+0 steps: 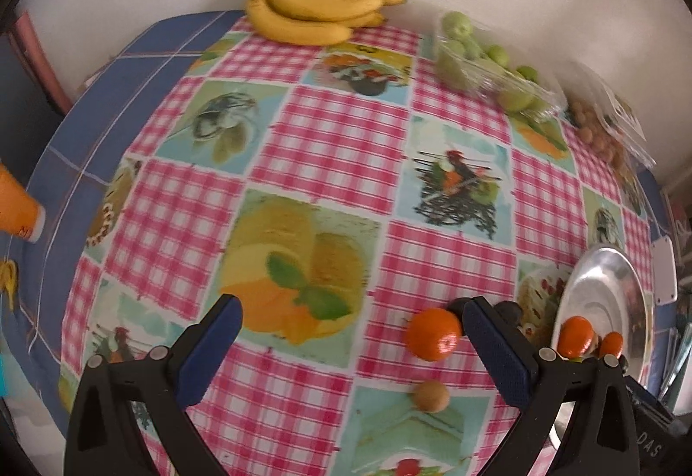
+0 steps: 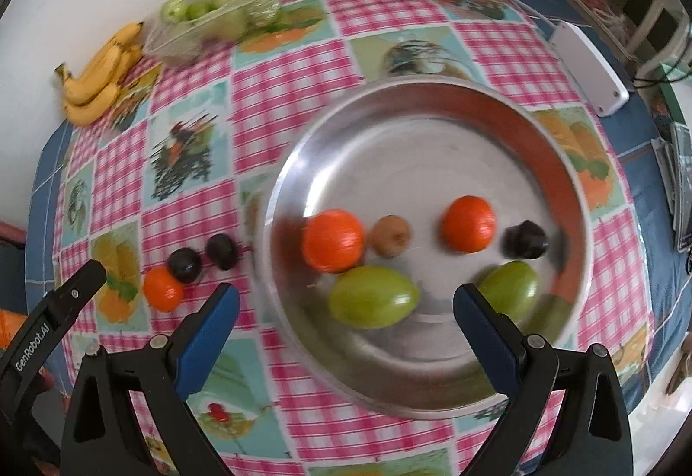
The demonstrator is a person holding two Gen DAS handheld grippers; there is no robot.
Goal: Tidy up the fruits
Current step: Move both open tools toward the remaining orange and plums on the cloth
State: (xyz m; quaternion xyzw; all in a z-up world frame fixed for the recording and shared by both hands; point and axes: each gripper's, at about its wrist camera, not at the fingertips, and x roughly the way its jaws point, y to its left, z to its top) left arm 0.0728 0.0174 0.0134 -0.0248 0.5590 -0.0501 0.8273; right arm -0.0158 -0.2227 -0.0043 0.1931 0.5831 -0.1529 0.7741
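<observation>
Tally: metal plate (image 2: 575, 190) held two oranges (image 2: 333, 240), two green fruits (image 2: 372, 301), a brown fruit (image 2: 390, 236) and a plum (image 2: 525, 239); one orange (image 2: 162, 289) and two plums (image 2: 185, 265) lay beside it on the tablecloth (image 2: 285, 87); left gripper (image 1: 350, 329) and right gripper (image 2: 346, 305) both gaped empty, so sorting appeared partly done.

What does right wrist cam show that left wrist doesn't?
Right wrist only: the steel plate's full contents, two green fruits, a dark plum, plus two plums on the cloth and a white box. Left wrist only: a small brown fruit on the cloth, an orange cup. Both: bananas, green fruit tray, loose orange, both grippers open.
</observation>
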